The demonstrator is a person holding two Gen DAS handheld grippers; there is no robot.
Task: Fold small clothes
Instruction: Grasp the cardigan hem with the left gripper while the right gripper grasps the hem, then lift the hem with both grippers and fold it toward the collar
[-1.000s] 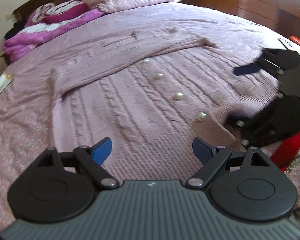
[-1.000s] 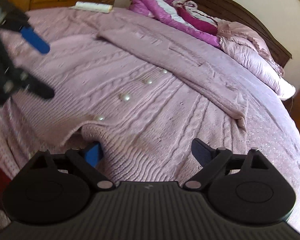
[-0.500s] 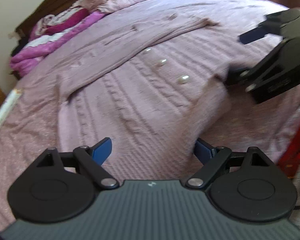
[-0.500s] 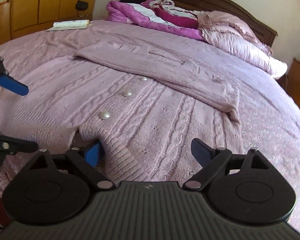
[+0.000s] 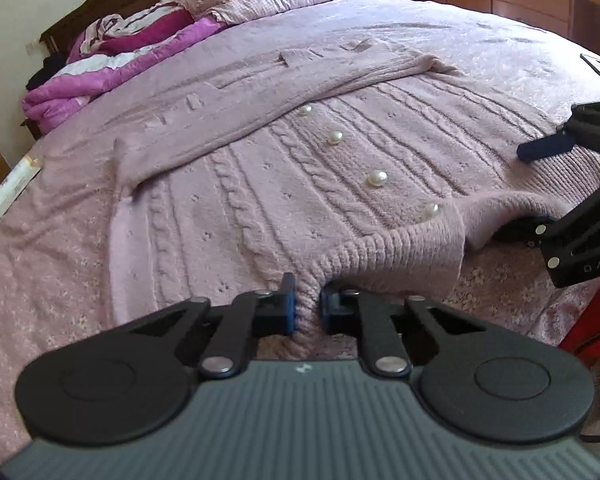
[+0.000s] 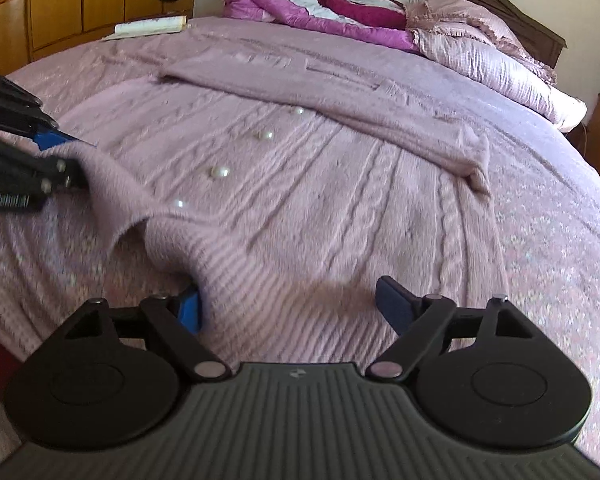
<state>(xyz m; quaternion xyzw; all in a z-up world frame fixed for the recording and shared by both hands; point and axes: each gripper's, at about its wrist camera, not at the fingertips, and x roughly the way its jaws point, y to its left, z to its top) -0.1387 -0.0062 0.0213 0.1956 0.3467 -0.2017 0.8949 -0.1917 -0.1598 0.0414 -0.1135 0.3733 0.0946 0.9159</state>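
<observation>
A pink cable-knit cardigan (image 5: 284, 184) with pearl buttons (image 5: 377, 178) lies flat on the bed, one sleeve (image 5: 260, 108) folded across its top. My left gripper (image 5: 307, 304) is shut on the ribbed hem, which bunches up between its blue pads. It also shows at the left of the right wrist view, as the left gripper (image 6: 60, 156) pinching the raised hem corner. My right gripper (image 6: 292, 306) straddles the other part of the hem (image 6: 284, 280), and its jaws are closing. Its left pad is tucked under the fabric edge and its right pad lies on top; the jaws are still wide.
The pink bedspread (image 5: 60, 280) covers the whole bed. Folded quilts (image 6: 340, 4) are piled at the dark headboard. A book (image 6: 148, 26) lies at the bed's far edge, by wooden wardrobes (image 6: 80, 0). Something red (image 5: 588, 320) stands beside the bed's near edge.
My left gripper's jaws have shut on the hem, which now puckers and lifts. The right gripper's jaws have narrowed a little, with the hem draped between them.
</observation>
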